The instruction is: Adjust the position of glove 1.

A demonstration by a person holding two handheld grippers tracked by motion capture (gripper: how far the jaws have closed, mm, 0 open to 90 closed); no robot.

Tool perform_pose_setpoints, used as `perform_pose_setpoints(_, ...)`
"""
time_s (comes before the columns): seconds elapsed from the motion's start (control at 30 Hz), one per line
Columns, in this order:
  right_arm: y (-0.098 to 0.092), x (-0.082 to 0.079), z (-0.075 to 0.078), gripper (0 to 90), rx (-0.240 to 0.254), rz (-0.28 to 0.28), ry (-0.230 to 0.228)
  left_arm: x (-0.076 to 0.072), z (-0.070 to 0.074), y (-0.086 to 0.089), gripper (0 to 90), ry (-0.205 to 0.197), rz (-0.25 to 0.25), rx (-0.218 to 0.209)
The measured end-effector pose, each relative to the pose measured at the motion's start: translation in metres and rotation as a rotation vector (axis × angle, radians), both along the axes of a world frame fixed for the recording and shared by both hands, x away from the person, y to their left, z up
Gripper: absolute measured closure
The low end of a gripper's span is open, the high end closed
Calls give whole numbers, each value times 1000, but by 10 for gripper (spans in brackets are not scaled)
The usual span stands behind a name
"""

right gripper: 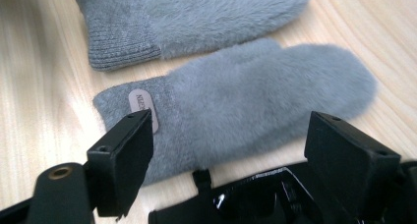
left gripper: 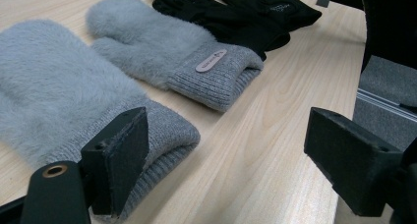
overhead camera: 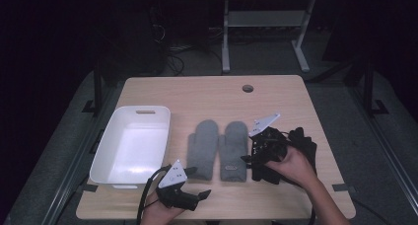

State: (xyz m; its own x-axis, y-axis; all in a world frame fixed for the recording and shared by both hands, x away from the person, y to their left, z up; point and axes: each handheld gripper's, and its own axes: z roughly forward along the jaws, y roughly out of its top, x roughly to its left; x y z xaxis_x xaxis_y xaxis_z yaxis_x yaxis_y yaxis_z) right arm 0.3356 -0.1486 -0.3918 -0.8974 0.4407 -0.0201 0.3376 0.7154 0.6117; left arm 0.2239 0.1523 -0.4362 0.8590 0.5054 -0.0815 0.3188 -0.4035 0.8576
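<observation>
Two fluffy grey mittens lie side by side mid-table, cuffs toward me: the left mitten (overhead camera: 203, 148) and the right mitten (overhead camera: 233, 150), which has a small label. A pair of black gloves (overhead camera: 303, 141) lies to their right. My right gripper (overhead camera: 251, 153) hovers open over the black gloves' near end, jaws facing the labelled mitten (right gripper: 255, 101); a black glove (right gripper: 255, 199) sits just under the jaws. My left gripper (overhead camera: 197, 182) is open by the front edge, its left jaw close to the left mitten's cuff (left gripper: 59, 86). The labelled mitten (left gripper: 147, 42) and black gloves (left gripper: 246, 13) lie beyond.
A white plastic bin (overhead camera: 145, 109) stands on the left of the wooden table (overhead camera: 207, 94), nothing inside it. A cable hole (overhead camera: 248, 88) sits near the table's far edge. A desk frame and cables stand on the dark floor beyond.
</observation>
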Motion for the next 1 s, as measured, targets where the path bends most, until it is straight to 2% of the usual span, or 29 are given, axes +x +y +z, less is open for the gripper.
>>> perform_pose_setpoints(0.4,30,28,-12,315,-40,78,41,0,1,1,168,1,1,-8)
perform_pose_setpoints(0.47,35,32,-19,323,-79,77,48,0,1,0,168,2,1,-11)
perform_pose_setpoints(0.5,39,35,-26,335,-118,81,39,0,1,0,168,1,2,-11)
perform_pose_setpoints(0.53,39,35,-26,335,-118,81,39,0,1,1,168,-1,2,-11)
perform_pose_setpoints(0.57,43,39,-33,352,-141,80,62,0,1,1,168,0,2,-15)
perform_pose_setpoints(0.63,44,41,-36,352,-157,81,71,0,1,1,168,1,3,-12)
perform_pose_setpoints(0.7,45,45,-46,355,-180,77,109,0,1,1,168,-2,9,-4)
perform_pose_setpoints(0.77,45,44,-49,375,-178,76,97,1,1,1,168,0,10,-3)
perform_pose_setpoints(0.83,47,41,-50,398,-203,69,82,0,0,0,168,1,11,-3)
perform_pose_setpoints(1.0,48,39,-50,442,-214,54,87,-1,0,-1,168,1,10,-2)
